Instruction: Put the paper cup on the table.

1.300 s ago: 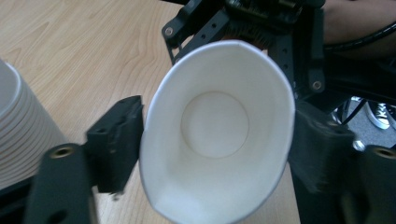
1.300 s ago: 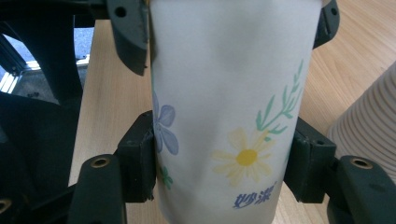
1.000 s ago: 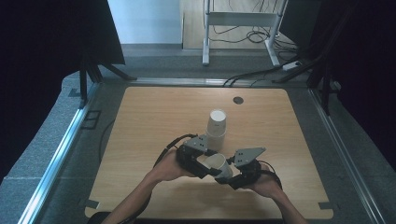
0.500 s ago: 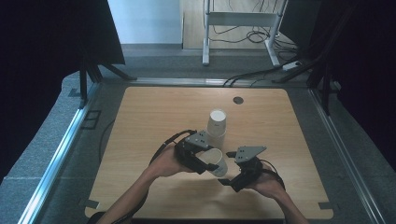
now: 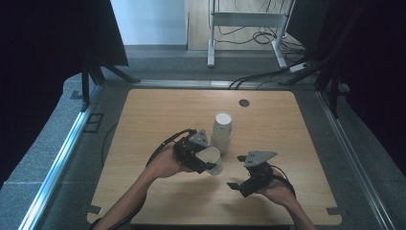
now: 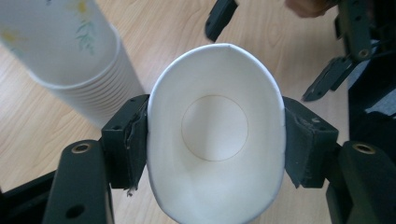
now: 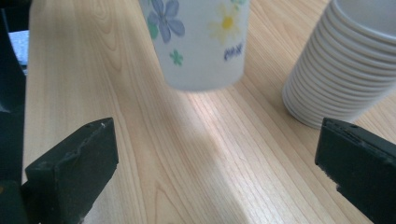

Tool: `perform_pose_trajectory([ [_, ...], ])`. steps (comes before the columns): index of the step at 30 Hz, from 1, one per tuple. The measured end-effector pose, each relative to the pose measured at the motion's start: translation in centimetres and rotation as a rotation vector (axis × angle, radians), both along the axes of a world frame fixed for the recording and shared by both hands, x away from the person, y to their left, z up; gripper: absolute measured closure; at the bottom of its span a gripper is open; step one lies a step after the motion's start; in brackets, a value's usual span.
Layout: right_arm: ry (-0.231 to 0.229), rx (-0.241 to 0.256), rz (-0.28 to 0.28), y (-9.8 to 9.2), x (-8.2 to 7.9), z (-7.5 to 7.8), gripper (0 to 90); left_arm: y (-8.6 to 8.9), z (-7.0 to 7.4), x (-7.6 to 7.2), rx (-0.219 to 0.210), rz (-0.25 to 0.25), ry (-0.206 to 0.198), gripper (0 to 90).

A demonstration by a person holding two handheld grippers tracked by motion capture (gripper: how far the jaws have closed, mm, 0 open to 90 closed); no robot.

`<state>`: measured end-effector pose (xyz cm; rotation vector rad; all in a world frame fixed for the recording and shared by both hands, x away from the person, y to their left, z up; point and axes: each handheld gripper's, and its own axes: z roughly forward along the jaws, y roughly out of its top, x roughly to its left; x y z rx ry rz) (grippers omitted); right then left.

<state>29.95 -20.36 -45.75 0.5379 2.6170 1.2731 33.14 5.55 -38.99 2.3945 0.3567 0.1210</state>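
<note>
Paper cup [image 6: 215, 140], squeezed oval between the closed jaws of the left gripper [image 5: 197, 155], is held off the counter [image 5: 143, 124] near its front edge, tilted with its mouth toward that gripper's camera. Just behind it stands the cup stack [image 5: 222, 132], upright, toward mid-counter. Farther right, the right gripper [image 5: 249, 179] hangs empty, jaws wide apart; the cup lies to its left, nearer the left hand.
</note>
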Motion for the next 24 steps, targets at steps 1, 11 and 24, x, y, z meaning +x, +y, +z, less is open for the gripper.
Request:
perform_pose_trajectory([
  [1, -0.001, 0.001, -0.004, -0.1, 0.0, 0.0, 0.0, 0.1, 0.0, 0.1, 0.009, 0.009, -0.001, 32.3],
  [11, -0.005, 0.002, -0.063, -1.1, -0.1, -0.2, 0.0, 1.0, 0.6, 0.6, 0.063, 0.059, -0.007, 32.1],
  [24, -0.01, -0.011, -0.11, -2.0, -0.3, -0.7, 0.0, 2.0, 1.1, 1.4, 0.127, 0.1, -0.014, 32.2],
])
